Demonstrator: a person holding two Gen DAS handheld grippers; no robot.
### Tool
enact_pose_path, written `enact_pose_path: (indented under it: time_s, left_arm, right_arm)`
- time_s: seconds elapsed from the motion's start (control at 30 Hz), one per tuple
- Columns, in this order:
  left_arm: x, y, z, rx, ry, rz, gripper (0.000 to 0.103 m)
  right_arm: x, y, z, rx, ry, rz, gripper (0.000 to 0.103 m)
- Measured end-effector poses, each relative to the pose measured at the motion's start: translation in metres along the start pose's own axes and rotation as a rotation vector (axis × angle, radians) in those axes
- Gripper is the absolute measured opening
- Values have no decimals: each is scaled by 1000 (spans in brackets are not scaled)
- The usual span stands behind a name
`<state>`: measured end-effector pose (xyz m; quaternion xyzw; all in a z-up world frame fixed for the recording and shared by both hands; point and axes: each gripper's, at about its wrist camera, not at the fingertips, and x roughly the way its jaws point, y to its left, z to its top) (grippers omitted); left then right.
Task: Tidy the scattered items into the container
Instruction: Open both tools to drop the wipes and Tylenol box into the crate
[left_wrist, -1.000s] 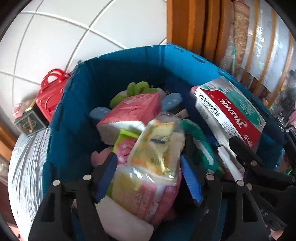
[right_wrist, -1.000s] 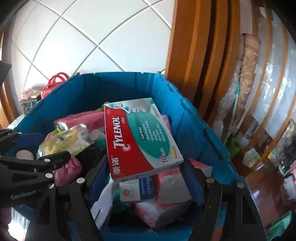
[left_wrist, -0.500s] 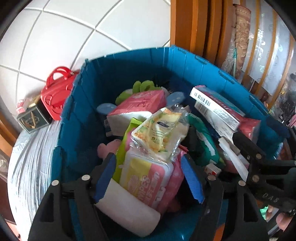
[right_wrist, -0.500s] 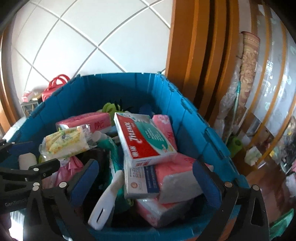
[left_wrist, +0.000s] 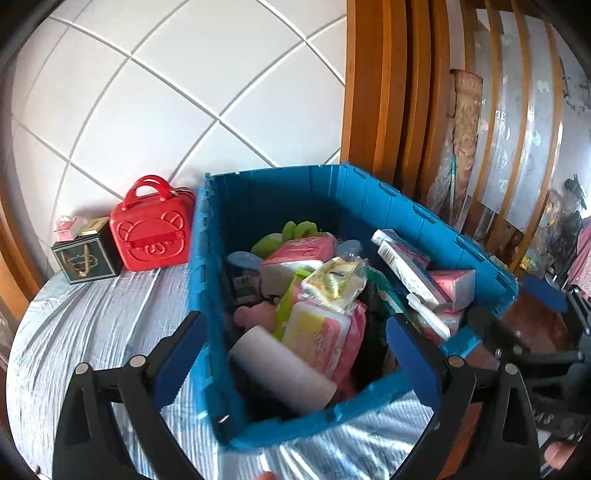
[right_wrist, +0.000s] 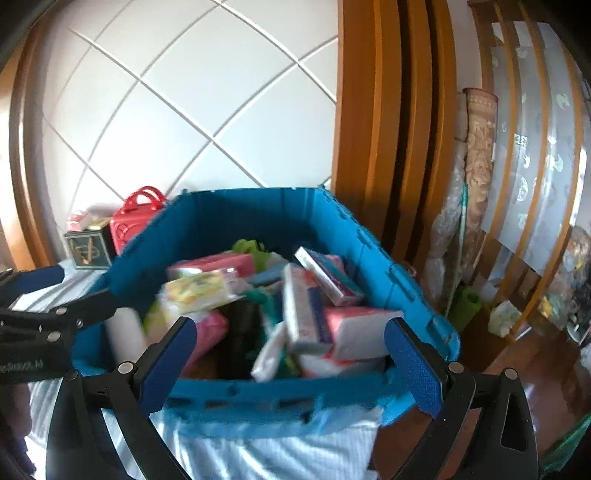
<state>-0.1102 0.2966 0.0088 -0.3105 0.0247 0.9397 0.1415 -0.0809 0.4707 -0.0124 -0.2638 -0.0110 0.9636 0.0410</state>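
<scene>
A blue plastic crate (left_wrist: 207, 302) (right_wrist: 147, 251) stands on a pale striped cloth and is filled with several items: pink tissue packs (left_wrist: 306, 249), a yellow snack bag (left_wrist: 332, 284), a pink wipes pack (left_wrist: 321, 343), a white roll (left_wrist: 280, 373) and a Tylenol box (left_wrist: 406, 269) (right_wrist: 325, 277). My left gripper (left_wrist: 295, 354) is open and empty, pulled back over the crate's near rim. My right gripper (right_wrist: 291, 358) is open and empty, back from the crate's near wall. The left gripper shows at the left of the right wrist view (right_wrist: 55, 314).
A red bear-face case (left_wrist: 153, 230) (right_wrist: 138, 214) and a dark green tin (left_wrist: 86, 254) (right_wrist: 88, 247) stand left of the crate by the white tiled wall. Wooden frames (left_wrist: 388, 92) and clutter lie to the right. The cloth's edge (right_wrist: 369, 435) drops off at the right.
The right gripper let go of the Tylenol box, which now lies in the crate, and opened. Both grippers have drawn back and up from the crate, so its whole rim shows.
</scene>
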Motion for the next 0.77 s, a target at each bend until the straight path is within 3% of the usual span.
enact_pose_path:
  time_s: [0.33,0.5,0.77]
  left_arm:
    - [-67,36,-39,0,24,-82,99]
    - [-87,42,-47,33,20,6,99]
    - [-100,45,-57,59,17,-65,99]
  right_arm:
    - [-59,49,-20,31,6,-75,103]
    - [-75,59,-26,46,5,-108,103]
    - [-92,62,-24,64,-13,-148,103]
